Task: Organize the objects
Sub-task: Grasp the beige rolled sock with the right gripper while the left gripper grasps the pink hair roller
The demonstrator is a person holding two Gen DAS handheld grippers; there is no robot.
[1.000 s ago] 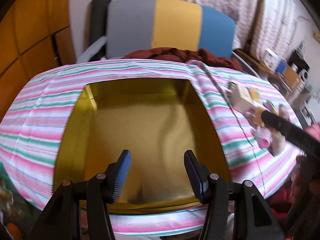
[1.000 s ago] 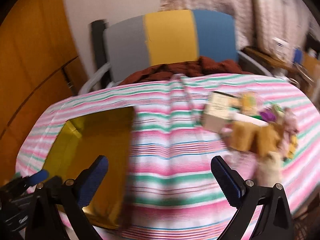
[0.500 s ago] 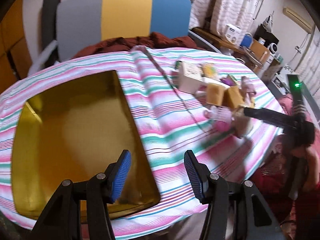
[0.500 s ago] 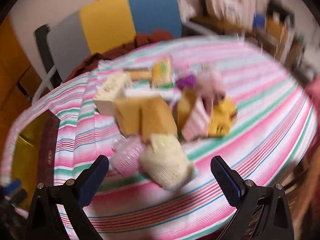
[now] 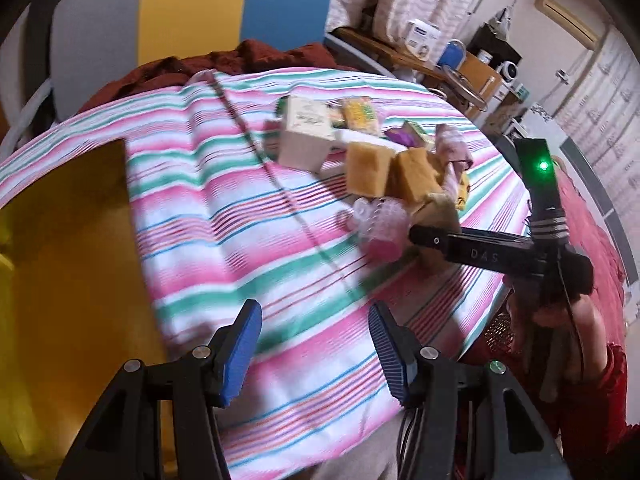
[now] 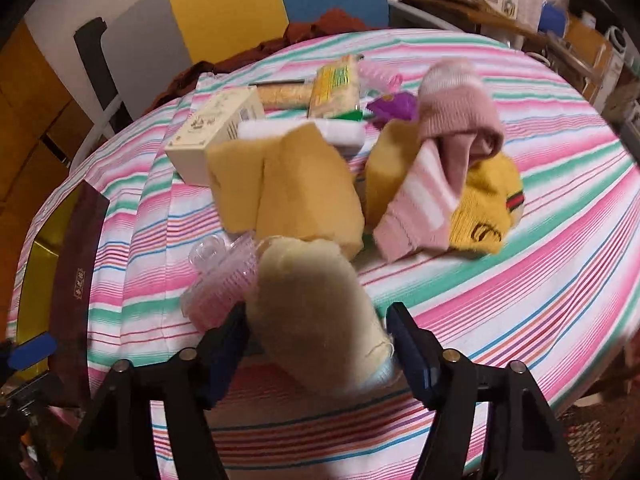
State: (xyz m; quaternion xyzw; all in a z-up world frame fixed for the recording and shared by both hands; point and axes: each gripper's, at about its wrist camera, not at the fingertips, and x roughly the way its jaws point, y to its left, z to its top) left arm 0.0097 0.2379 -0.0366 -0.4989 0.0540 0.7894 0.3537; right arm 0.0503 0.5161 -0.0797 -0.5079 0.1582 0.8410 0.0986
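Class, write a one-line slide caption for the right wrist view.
Right gripper closing around a cream sock beside sponges on a striped tablecloth.

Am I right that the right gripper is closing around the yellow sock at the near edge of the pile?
Not quite: the right gripper has just been closing around the cream fuzzy bundle, not the yellow sock, which lies further right. The right wrist view shows it.

Pink, green and white striped tablecloth (image 6: 520,240); golden tray (image 5: 60,280); cream roll (image 6: 316,320); yellow sponges (image 6: 288,188).
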